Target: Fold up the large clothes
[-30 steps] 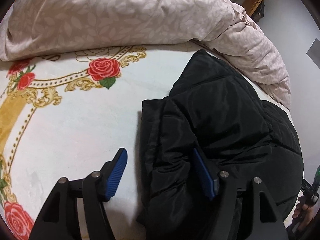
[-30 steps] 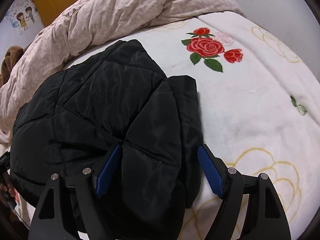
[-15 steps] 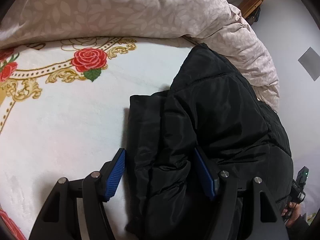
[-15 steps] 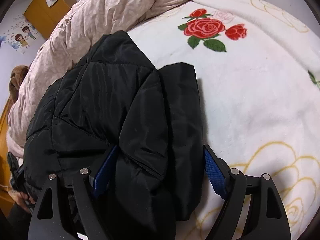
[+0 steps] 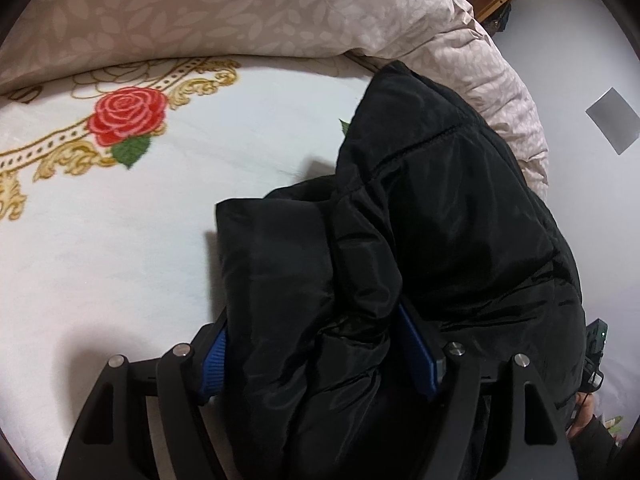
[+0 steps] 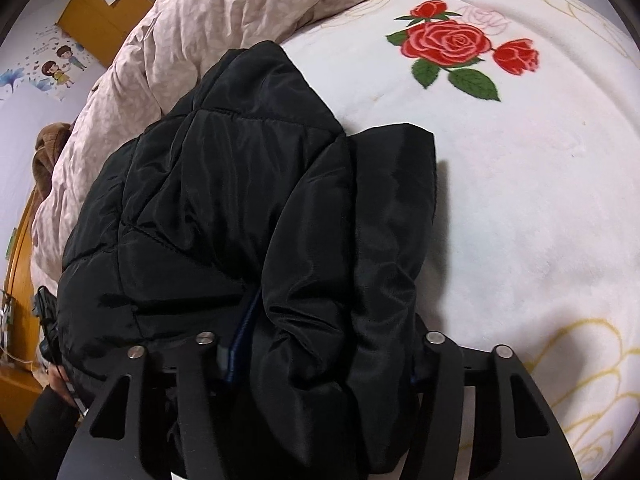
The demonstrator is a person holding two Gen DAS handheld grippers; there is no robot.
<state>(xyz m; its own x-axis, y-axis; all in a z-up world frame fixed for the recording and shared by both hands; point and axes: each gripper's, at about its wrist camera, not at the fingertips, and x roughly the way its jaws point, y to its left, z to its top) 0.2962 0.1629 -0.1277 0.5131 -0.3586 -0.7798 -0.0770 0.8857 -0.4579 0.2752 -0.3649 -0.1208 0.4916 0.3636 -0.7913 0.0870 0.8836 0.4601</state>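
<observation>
The puffy black quilted jacket (image 5: 440, 240) lay near the bed's edge beside the pink duvet (image 5: 240, 8), and left tongs (image 5: 320, 360) held one bunched side while right tongs (image 6: 324, 344) were closing around the other, probably to fold it.

Left gripper (image 5: 320, 354): matte black frame, two angular arms with triangular cut-outs, four round silver screw heads, ribbed blue pads (image 5: 214, 364) on inner faces of fingers. Right gripper (image 6: 322, 354): same black frame, same cut-outs, four silver screws, blue pad edge barely showing. Person at frame edge: dark sleeve (image 6: 48, 420), black cable near hand (image 6: 60, 380).
</observation>
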